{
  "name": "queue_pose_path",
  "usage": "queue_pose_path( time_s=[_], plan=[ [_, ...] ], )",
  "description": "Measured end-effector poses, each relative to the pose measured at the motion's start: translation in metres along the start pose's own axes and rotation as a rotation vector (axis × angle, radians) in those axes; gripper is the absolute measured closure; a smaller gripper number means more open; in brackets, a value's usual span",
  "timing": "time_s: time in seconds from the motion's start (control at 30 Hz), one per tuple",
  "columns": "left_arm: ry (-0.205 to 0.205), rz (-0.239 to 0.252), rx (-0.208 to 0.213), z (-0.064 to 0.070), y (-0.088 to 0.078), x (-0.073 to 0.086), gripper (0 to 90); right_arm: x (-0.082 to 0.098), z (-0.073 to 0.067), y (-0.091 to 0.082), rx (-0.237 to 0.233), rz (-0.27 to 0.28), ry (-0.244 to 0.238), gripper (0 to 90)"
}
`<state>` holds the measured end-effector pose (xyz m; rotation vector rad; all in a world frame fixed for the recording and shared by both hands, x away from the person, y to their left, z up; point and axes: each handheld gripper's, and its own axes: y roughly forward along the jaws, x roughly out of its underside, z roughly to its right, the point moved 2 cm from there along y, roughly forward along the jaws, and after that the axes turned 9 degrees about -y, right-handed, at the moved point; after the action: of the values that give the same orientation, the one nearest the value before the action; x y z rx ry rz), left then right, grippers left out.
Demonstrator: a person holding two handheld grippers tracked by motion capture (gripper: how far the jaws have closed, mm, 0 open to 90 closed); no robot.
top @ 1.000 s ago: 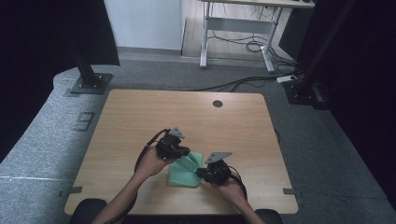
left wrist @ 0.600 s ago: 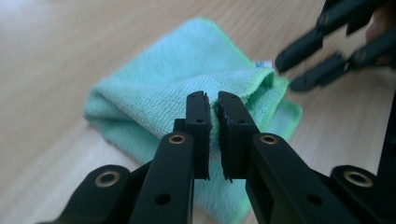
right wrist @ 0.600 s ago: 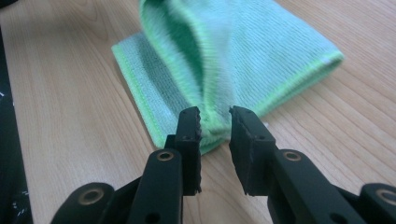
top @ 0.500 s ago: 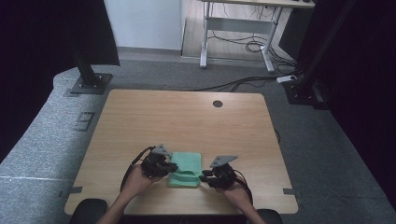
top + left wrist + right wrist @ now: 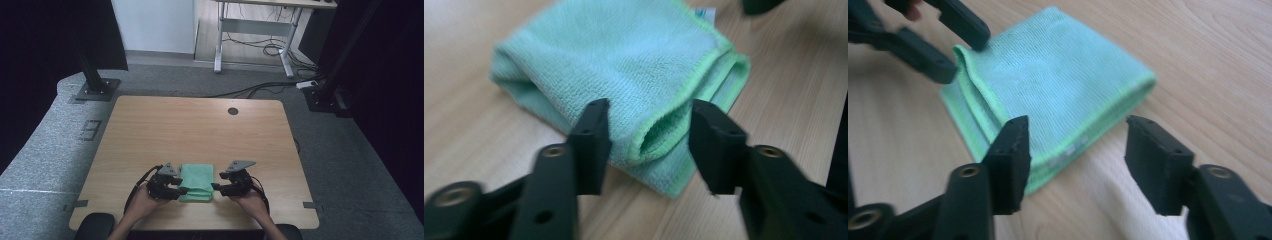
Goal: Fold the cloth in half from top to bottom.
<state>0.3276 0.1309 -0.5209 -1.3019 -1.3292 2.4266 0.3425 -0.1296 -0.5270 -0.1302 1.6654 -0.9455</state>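
Observation:
A folded green cloth (image 5: 196,181) lies flat near the front edge of the wooden table (image 5: 200,130). My left gripper (image 5: 181,190) sits at its left side. Its jaws have just been opening, and the cloth's (image 5: 624,65) folded corner lies loose between them in the left gripper view, where the left gripper (image 5: 649,117) stands open. My right gripper (image 5: 215,187) is at the cloth's right side. Its jaws have also just been opening, and in the right gripper view the right gripper (image 5: 1073,132) straddles the near edge of the cloth (image 5: 1058,80) without pressing it. The left gripper (image 5: 964,57) touches the far corner.
A round cable hole (image 5: 233,111) is in the table's far side. Black stand bases (image 5: 95,91) rest on the grey floor to the left and right. A white desk frame (image 5: 250,35) with cables stands behind.
The left gripper came down toward the near edge, folding the cloth over. Both grippers' jaws have opened and let go of the cloth, which now lies flat.

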Motion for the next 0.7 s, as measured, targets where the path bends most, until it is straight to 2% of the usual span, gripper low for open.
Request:
queue_pose_path(
  time_s=[0.07,0.13,0.23,0.37,0.43,0.5,0.57,0.7],
  plan=[
    [0.002,0.024,-0.02,0.0,-0.004,-0.006,39.8,-0.004,0.0,0.007,0.011,-0.007,0.002,37.2],
    [-0.012,0.047,-0.036,-0.004,-0.007,-0.012,35.7,-0.005,0.0,0.015,0.029,-0.025,0.0,35.1],
    [-0.036,0.07,-0.105,-0.017,-0.004,-0.02,31.6,-0.004,0.001,0.024,0.048,-0.053,-0.007,33.3],
    [-0.124,0.094,-0.171,-0.044,0.008,-0.027,30.5,0.001,0.0,0.03,0.06,-0.094,-0.031,31.4],
    [-0.148,0.101,-0.197,-0.052,0.014,-0.028,30.4,0.004,-0.001,0.031,0.063,-0.112,-0.043,30.8],
    [-0.169,0.108,-0.204,-0.058,0.02,-0.029,29.4,0.006,-0.002,0.032,0.061,-0.121,-0.044,30.7],
    [-0.178,0.104,-0.225,-0.062,0.025,-0.03,29.0,0.007,-0.003,0.032,0.065,-0.123,-0.047,30.3],
    [-0.166,0.07,-0.255,-0.065,0.033,-0.025,28.8,0.008,-0.006,0.032,0.068,-0.133,-0.062,30.1]
  ],
)
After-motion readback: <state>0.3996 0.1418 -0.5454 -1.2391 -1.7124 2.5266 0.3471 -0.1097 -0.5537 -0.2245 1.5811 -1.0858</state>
